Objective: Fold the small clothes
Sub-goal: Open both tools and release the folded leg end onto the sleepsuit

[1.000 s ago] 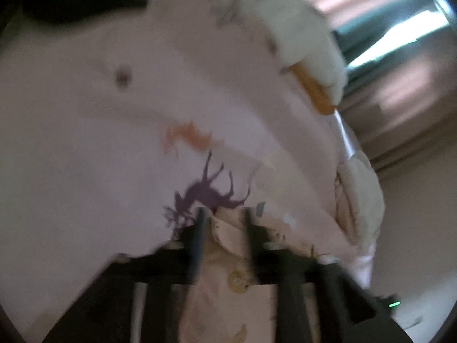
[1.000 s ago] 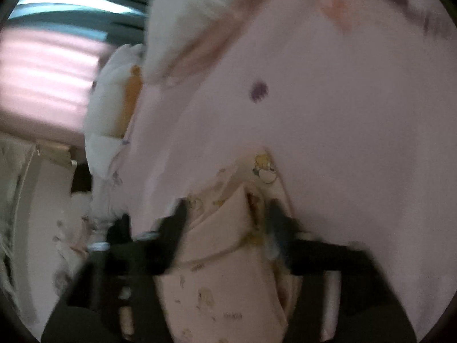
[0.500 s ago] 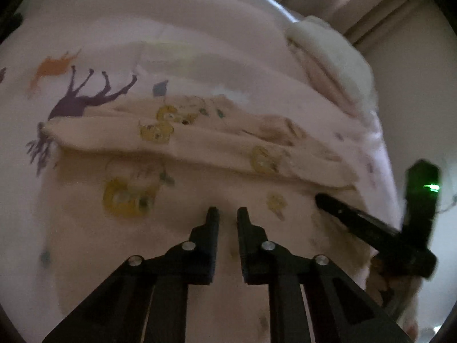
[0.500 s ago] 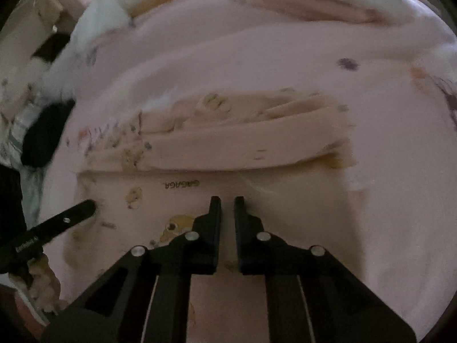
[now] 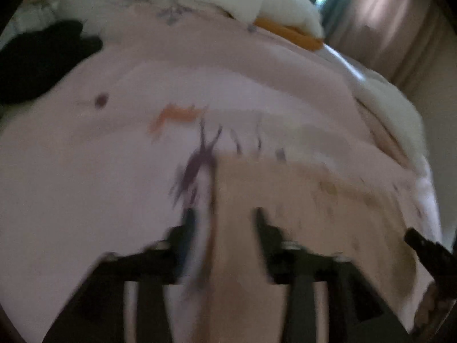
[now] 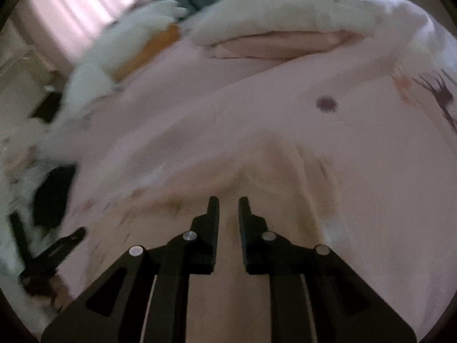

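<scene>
lying flat on a pink bedsheet: one small peach-coloured garment, printed with faint little figures, partly folded; its left edge runs straight up between the left tool's fingers in the left wrist view, which is blurred.

left gripper: jaws spread wide, having just been opening; one finger over the bare sheet, the other over the garment, the cloth edge between them but not pinched. seen also from the right wrist view as a dark finger low at the left, beside the cloth.

right gripper: jaws parted by a narrow gap, having just been opening a little; nothing clamped between the pads, the garment lying just beyond and beneath the tips. its finger shows at the lower right edge of the left wrist view.

sheet print: purple deer figure and orange figure just past the garment's far corner; a purple dot farther off.

far side of bed: white fluffy bedding heaped over a pink folded layer; an orange item under the white pile; a black item at the left edge of the left wrist view.

background: pink curtains.
</scene>
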{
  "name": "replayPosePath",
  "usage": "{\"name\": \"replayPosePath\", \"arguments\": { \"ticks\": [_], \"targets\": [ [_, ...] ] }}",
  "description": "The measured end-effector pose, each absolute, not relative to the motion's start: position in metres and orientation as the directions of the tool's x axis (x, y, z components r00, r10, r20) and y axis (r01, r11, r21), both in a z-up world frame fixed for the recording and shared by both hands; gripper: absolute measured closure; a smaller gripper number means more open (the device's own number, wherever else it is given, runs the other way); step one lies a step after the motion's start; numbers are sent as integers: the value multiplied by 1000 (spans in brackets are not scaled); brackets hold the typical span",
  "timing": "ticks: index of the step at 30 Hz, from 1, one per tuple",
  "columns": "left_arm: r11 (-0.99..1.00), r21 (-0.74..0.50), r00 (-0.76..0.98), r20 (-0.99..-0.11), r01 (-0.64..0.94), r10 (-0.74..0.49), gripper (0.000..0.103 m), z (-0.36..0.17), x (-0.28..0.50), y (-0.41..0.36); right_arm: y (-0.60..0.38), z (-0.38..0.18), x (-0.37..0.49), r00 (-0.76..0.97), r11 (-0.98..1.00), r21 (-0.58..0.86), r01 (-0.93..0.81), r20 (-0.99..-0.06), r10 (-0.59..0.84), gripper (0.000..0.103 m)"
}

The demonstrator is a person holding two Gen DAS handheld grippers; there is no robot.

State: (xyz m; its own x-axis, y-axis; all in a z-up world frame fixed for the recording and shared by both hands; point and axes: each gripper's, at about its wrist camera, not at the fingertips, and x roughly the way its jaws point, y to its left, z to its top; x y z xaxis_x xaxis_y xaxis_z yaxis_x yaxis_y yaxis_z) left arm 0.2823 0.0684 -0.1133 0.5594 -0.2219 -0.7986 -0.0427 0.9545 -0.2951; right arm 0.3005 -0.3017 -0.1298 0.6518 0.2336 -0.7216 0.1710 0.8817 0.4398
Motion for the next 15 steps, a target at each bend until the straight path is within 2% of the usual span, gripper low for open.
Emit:
{"name": "replayPosePath", "arguments": {
  "ticks": [1,2,3,4,7,10,11,15],
  "targets": [
    [948,-308,564,-798,-78,-213,36,-111,265,79,-303,-126,279,653,873,462,154,-711,261,75],
    [933,-336,582,-787,-128,-204,33,-108,244,89,-307,-122,252,659,864,479,156,-702,270,62],
    [917,-371,601,-770,-146,-216,33,-104,229,94,-308,-120,236,666,854,493,168,-695,271,54],
    [901,-408,613,-752,-144,-243,32,-101,215,98,-309,-119,216,674,839,514,179,-685,276,41],
    [875,-471,605,-730,-109,-318,31,-94,193,86,-302,-120,175,656,824,540,173,-687,313,38],
    [852,-523,582,-702,-29,-411,31,-93,178,65,-283,-131,159,629,842,492,222,-732,262,37],
    [832,-555,568,-681,12,-462,31,-95,170,58,-280,-136,154,618,827,510,238,-736,276,37],
    [799,-601,525,-680,-1,-511,31,-111,158,41,-273,-157,139,632,681,687,254,-651,421,35]
  ]
}}
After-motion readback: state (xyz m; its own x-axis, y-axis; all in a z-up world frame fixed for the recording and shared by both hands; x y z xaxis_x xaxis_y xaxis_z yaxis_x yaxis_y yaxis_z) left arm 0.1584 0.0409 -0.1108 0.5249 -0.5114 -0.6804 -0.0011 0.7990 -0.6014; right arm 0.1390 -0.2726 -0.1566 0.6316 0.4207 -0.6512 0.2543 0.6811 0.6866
